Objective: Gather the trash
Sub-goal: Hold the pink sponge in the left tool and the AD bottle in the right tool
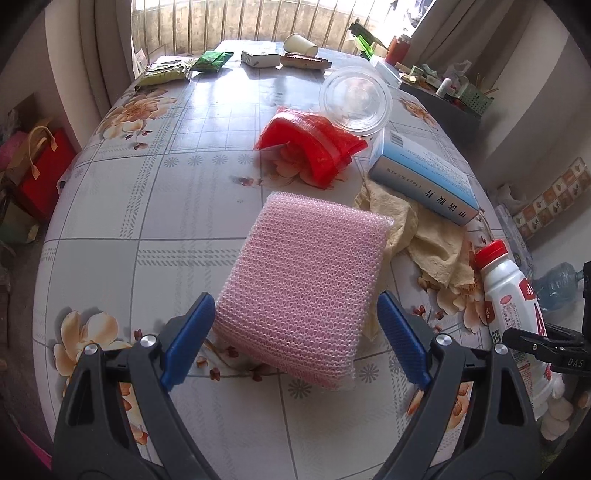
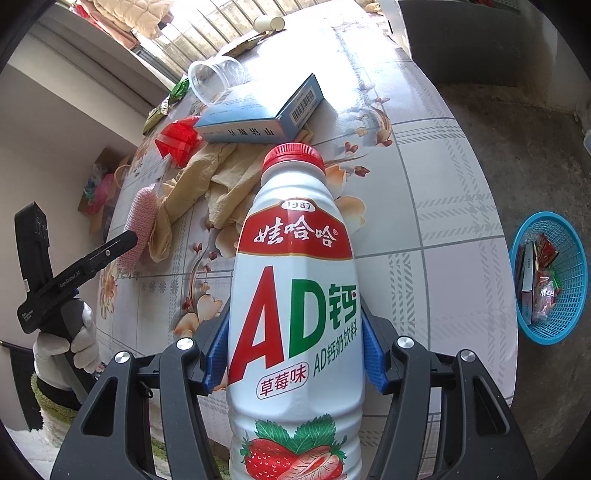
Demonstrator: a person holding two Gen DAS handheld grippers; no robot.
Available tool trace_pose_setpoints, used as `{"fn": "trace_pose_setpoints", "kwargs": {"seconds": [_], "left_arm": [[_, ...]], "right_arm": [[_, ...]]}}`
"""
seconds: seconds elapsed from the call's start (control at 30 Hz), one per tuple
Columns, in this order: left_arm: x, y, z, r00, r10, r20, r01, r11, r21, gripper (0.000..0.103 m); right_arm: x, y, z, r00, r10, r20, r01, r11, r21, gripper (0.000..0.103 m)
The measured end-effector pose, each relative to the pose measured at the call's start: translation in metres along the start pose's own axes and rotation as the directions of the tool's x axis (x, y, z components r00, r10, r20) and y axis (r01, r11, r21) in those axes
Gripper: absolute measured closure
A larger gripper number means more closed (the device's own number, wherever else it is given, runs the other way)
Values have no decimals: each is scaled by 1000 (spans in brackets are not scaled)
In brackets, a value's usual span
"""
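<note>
A table (image 1: 155,221) covered in a glossy oilcloth of pale grey checks and printed peach flowers fills both views, with a barred window (image 1: 236,18) and curtains behind its far end and a bare concrete floor (image 2: 517,155) to one side. The left gripper (image 1: 295,332) has its blue pads set either side of a pink bubble-wrap pouch (image 1: 303,288); the left pad touches its edge, but whether the right one presses is unclear, so I cannot tell if the pouch is clamped. The right gripper (image 2: 295,354) is clamped on a white milk-drink bottle (image 2: 295,295) with a red cap, the blue pads tight against its sides. Past the pouch lie a crumpled yellowish cloth (image 1: 424,236), a blue-and-white medicine box (image 1: 424,177) resting on the cloth's far edge, a red mesh bag (image 1: 314,144) and an overturned clear plastic container (image 1: 356,99) leaning on the box. At the far end sit green packets (image 1: 184,66), a small white box (image 1: 260,58) and a tipped paper cup (image 1: 300,43). On the floor stands a blue plastic basket (image 2: 576,258) already holding wrappers and a box. A red gift bag (image 1: 40,173) sits beside the table. A white-gloved hand (image 2: 70,343) grips the left tool's handle.
</note>
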State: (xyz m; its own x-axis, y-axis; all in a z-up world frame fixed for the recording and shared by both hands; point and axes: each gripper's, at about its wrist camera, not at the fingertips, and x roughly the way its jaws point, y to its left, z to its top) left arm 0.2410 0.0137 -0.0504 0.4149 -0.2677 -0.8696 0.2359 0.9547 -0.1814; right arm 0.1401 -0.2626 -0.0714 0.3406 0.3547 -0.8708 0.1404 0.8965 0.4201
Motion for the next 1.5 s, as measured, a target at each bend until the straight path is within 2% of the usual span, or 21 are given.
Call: {"fn": "trace_pose_setpoints", "kwargs": {"seconds": [0.23,0.4,0.5,0.8,0.87,1.23,1.5], "left_arm": [[-8,3,5,998,-64,16,63,998,29,18],[0,2,9,999,-47,-2,47,996,69,18],[5,1,10,998,-60,-11,61,995,84,18],[8,-1,5,997,-72,-17,73,993,89,18],[8,-1,3,998,-67,-17,68,993,95,23],[-6,13,-8,996,-86,-3,86,996,27,28],[-38,30,-15,990,-131,48,134,990,-52,28]], "right_arm": [[3,3,2,1000,-8,-6,8,1000,-5,45],[3,3,2,1000,-9,-5,9,1000,-5,44],[3,3,2,1000,-9,-4,9,1000,-6,44],[3,3,2,1000,-7,2,7,1000,-6,44],[3,3,1,1000,-6,4,6,1000,-5,44],[-1,-1,-1,1000,4,18,-5,1000,8,45],[-8,-5,-3,998,50,37,-51,998,32,45]]}}
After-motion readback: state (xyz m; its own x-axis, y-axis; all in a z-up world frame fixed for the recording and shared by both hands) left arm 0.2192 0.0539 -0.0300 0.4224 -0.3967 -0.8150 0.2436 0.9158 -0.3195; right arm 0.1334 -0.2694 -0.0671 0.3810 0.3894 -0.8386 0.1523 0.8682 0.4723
